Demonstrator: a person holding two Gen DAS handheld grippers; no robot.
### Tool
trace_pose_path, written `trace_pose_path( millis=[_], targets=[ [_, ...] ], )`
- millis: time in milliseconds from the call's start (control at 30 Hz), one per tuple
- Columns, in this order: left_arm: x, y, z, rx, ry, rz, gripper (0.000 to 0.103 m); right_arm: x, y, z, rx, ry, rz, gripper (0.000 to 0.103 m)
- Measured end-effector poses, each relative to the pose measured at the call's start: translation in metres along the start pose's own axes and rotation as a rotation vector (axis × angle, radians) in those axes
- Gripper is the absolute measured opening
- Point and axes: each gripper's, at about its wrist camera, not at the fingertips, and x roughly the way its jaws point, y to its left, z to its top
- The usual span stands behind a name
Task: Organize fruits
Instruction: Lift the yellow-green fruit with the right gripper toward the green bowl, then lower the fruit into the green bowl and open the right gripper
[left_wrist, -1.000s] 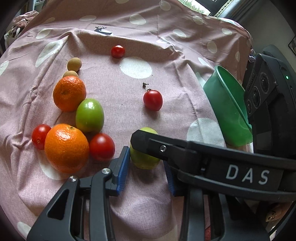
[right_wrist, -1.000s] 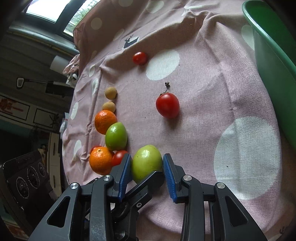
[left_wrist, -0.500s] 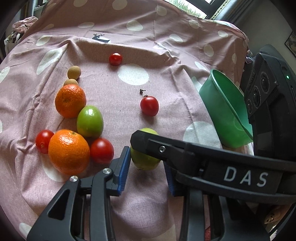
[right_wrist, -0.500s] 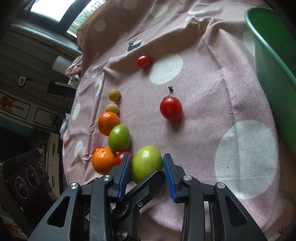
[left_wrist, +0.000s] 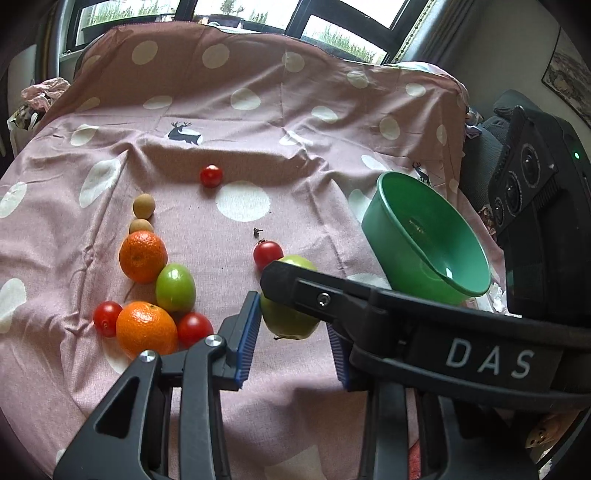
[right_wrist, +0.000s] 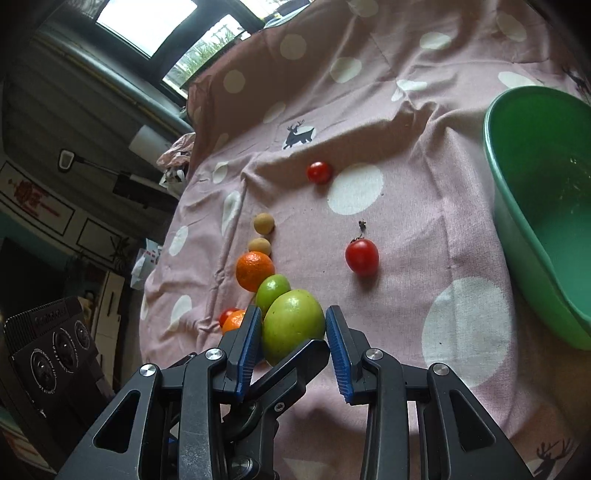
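1. Right claw (right_wrist: 292, 332): both blue pads (right_wrist: 246, 349) press the sides of the large green fruit (right_wrist: 291, 325), so I have it clamped. Its lower part is hidden behind a black finger that crosses in from the near side. The fruit covers part of the second green fruit (right_wrist: 272, 291) behind it.

2. Left claw (left_wrist: 292, 338): the pads stand apart, slightly wider than the same fruit (left_wrist: 291, 323). The left pad (left_wrist: 246, 338) sits just beside it. The right pad is largely hidden behind the black bar lettered "DAS" (left_wrist: 487, 360), which also hides the middle of the fruit. I cannot confirm contact on that side.

3. Green bowl (left_wrist: 373, 218): it stands at the right of the dotted pink cloth (left_wrist: 258, 122) covering the surface. In the right wrist view its right part is cut off by the frame edge.

4. Loose fruit:
- A stemmed tomato (left_wrist: 268, 254) shows just past the held fruit, its near edge hidden by the bar.
- A small tomato (left_wrist: 211, 175) lies farther off.
- At the left, two oranges (left_wrist: 142, 255), two tomatoes (left_wrist: 107, 318) and two small brown fruits (left_wrist: 144, 205) are grouped. In the right wrist view the near ones are mostly hidden behind my left pad.
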Motion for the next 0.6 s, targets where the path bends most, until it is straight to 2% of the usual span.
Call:
trace_pose_path(
  millis=[300, 600],
  targets=[
    [-0.008, -0.038, 0.018, 0.095, -0.055, -0.004, 0.035, -0.039, -0.007, 0.008, 0.001, -0.122, -0.007, 0.038],
    [0.005, -0.081, 0.029, 0.188, -0.065, -0.047, 0.035, -0.074, -0.038, 0.013, 0.073, -0.228, -0.026, 0.038]
  ],
)
